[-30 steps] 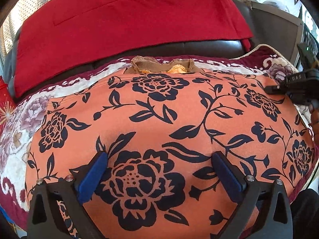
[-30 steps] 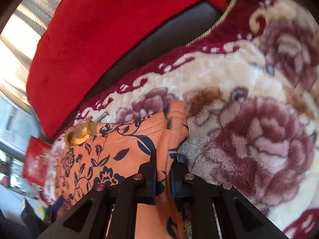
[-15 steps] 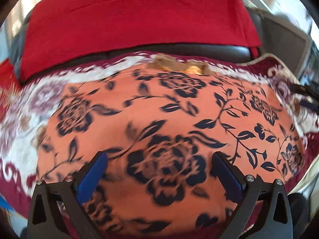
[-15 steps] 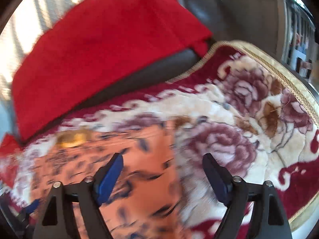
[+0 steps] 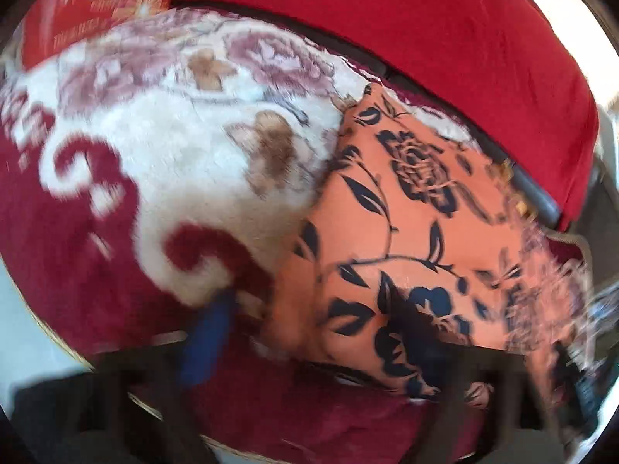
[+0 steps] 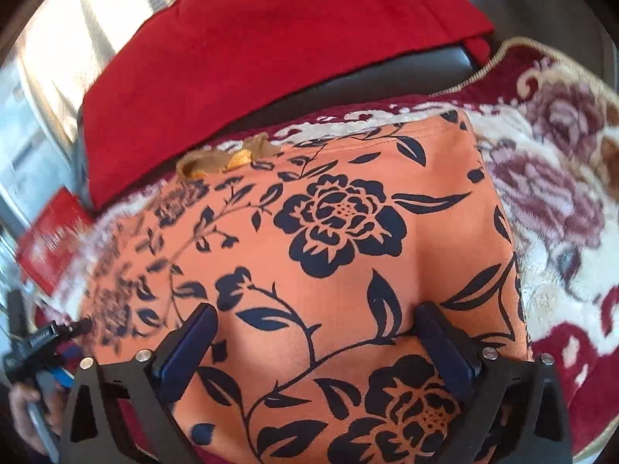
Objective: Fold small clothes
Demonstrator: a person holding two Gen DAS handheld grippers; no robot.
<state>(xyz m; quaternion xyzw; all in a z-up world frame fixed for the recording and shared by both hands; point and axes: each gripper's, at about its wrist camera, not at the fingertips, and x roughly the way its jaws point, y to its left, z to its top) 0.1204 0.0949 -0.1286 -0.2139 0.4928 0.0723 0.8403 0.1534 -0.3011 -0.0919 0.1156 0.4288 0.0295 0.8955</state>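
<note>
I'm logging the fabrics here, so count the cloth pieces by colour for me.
Orange floral garment: 1
Plain red cloth: 1
Maroon and cream floral blanket: 1
Total: 3

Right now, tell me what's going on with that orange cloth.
A person with a gripper in each hand is folding an orange floral garment spread on a plush floral blanket. The right gripper is open, its fingers apart over the cloth, gripping nothing. The left gripper sits at the garment's left edge; its own view is too blurred to show whether it is open or shut. A red cushion lies behind.
</note>
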